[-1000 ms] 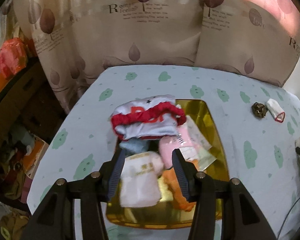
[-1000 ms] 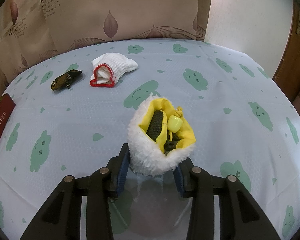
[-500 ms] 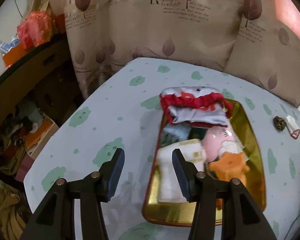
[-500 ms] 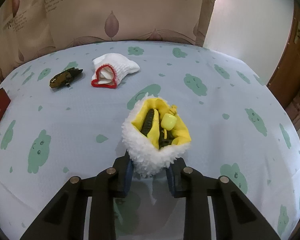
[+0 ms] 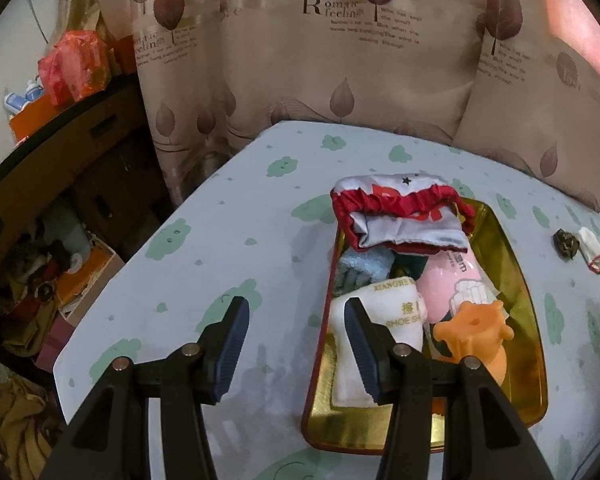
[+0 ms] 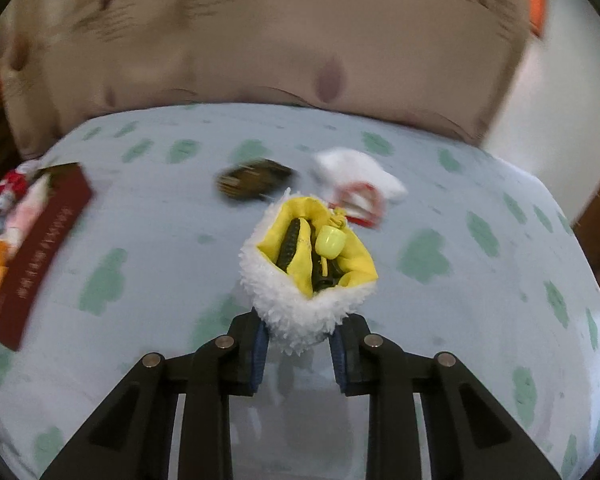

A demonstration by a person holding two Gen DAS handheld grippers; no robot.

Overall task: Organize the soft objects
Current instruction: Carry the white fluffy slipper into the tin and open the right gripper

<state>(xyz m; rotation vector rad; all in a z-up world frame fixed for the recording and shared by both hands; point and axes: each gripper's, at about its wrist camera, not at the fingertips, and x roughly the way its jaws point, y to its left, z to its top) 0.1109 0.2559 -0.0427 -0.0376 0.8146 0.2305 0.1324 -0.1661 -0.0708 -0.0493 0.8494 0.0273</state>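
Right wrist view is showing the right claw point(image 6: 298, 354) gripping the fluffy white pouch point(image 6: 300, 308) clear of the desk point(image 6: 480, 320); the gold tray point(image 6: 32, 256) is lying far left. The left claw point(image 5: 296, 350), gaping empty, is hovering beside the tray, nearer it.

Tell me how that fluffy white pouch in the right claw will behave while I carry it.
The fluffy white pouch looks soft and floppy, so it will probably sag around the right claw. Its yellow-lined mouth gapes upward with a small yellow cup loose near the rim, so tilting could spill it. It seems light.
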